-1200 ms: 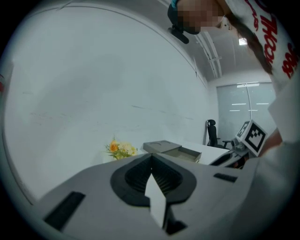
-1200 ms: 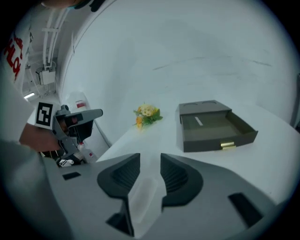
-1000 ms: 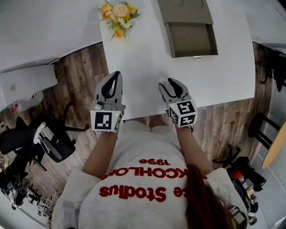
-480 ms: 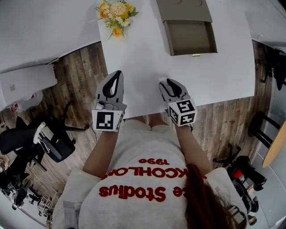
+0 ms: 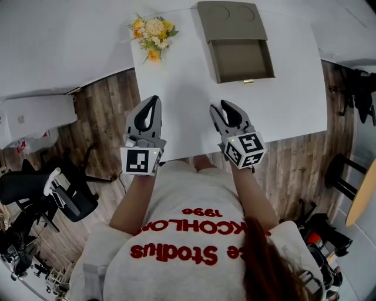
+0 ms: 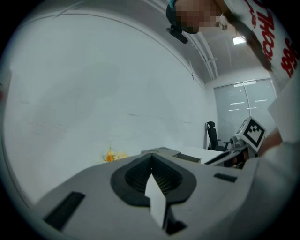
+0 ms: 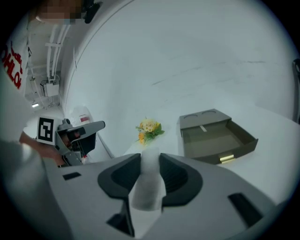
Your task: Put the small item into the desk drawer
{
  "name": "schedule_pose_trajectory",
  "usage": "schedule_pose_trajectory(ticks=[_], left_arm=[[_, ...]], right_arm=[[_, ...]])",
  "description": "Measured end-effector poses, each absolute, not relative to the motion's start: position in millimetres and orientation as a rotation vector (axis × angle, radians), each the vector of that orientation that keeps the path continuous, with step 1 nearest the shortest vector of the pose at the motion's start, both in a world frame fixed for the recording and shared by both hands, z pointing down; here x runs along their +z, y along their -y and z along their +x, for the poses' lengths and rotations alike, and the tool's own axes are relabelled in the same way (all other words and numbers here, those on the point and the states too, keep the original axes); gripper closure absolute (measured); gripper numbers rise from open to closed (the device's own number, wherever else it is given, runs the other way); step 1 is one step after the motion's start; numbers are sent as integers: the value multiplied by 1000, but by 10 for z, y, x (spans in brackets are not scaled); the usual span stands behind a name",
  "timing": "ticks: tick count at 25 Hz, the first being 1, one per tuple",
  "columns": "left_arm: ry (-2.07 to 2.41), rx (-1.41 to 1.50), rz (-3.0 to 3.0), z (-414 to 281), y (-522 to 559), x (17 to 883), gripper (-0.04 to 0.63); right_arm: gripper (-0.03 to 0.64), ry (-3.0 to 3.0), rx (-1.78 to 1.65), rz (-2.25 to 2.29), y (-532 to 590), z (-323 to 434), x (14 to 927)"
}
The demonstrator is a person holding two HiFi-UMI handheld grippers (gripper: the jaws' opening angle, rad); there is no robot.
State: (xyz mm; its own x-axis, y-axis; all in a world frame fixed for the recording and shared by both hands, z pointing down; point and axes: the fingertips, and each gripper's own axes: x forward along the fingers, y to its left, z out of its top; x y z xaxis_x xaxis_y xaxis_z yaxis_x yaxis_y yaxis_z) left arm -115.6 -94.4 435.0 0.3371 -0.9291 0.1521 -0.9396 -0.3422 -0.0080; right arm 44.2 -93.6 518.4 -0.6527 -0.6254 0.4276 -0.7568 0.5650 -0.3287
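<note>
A taupe desk drawer (image 5: 242,59) stands pulled open and bare inside at the far side of the white desk (image 5: 188,82); it also shows in the right gripper view (image 7: 211,138). My right gripper (image 5: 227,113) hovers over the desk's near edge. Its jaws are closing on a small whitish item (image 7: 147,187), blurred by nearness, that fills the gap between the pads (image 7: 151,161). To its left, my left gripper (image 5: 154,101) is held over the desk's near left corner, shut with nothing in it (image 6: 151,161).
A small bunch of yellow and white flowers (image 5: 151,29) lies at the desk's far left, beside the drawer unit (image 5: 229,14). Black office chairs (image 5: 53,188) stand on the wooden floor at left, and stools (image 5: 343,170) at right.
The right gripper's jaws have narrowed around the small item. The view has shifted slightly, so the drawer and flowers sit a little lower and further left. The left gripper has hardly moved.
</note>
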Motion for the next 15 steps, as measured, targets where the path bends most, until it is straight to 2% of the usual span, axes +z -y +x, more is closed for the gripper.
schedule_pose_trajectory(ticks=[15], left_arm=[[1913, 81, 2571, -1201, 1221, 3663, 588]], right_arm=[[488, 2775, 336, 1358, 1501, 763, 3965]])
